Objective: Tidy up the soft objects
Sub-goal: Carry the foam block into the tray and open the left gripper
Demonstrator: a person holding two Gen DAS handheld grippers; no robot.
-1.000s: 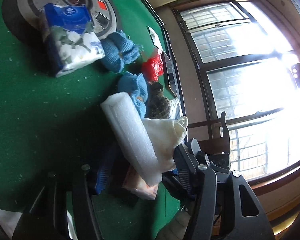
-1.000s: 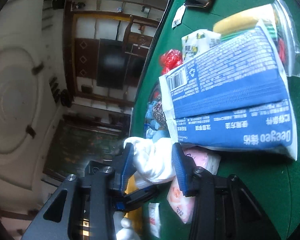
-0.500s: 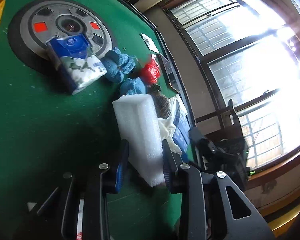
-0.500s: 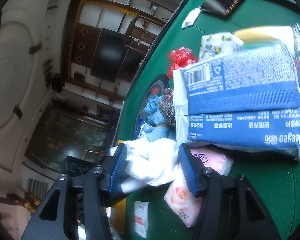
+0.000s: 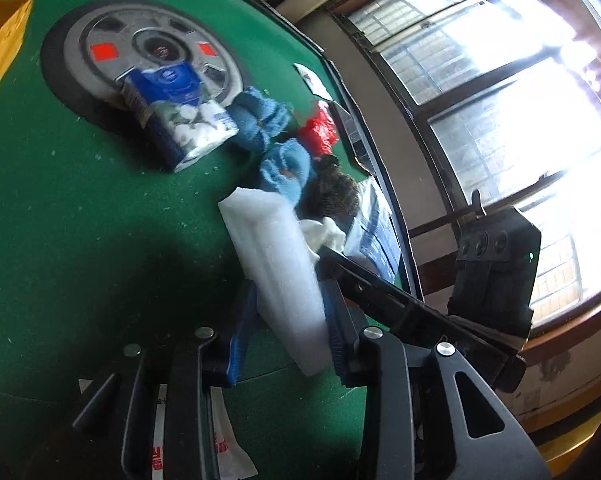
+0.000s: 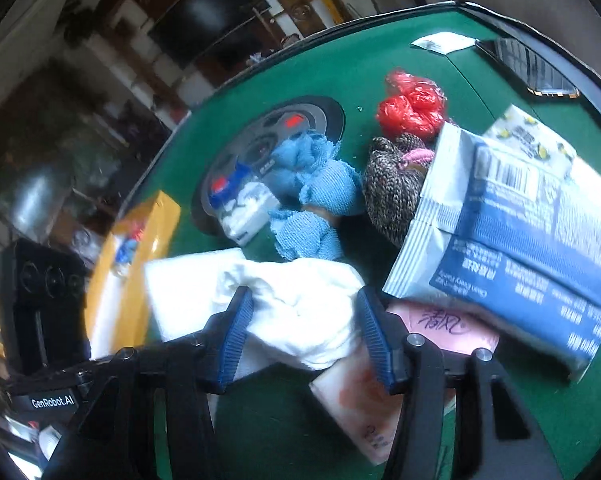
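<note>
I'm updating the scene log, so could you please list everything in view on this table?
Foam block: one, white, between the left pads.
Cloth: one, white, between the right pads.
Knit pieces: several, blue, mid-table.
Knit hat: one, brown speckled, beside them.
Plastic bag: one, red, behind the hat.
Tissue pack: one, blue-white, right.
Cotton pack: one, blue-white, on the grey disc.
Pink packet: one, under the right gripper.
Table: green felt.
Left gripper: gripping foam.
Right gripper: around cloth.

Left hand-held gripper (image 5: 288,320) jaws just widened slightly; right hand-held gripper (image 6: 304,332) jaws narrowed.
</note>
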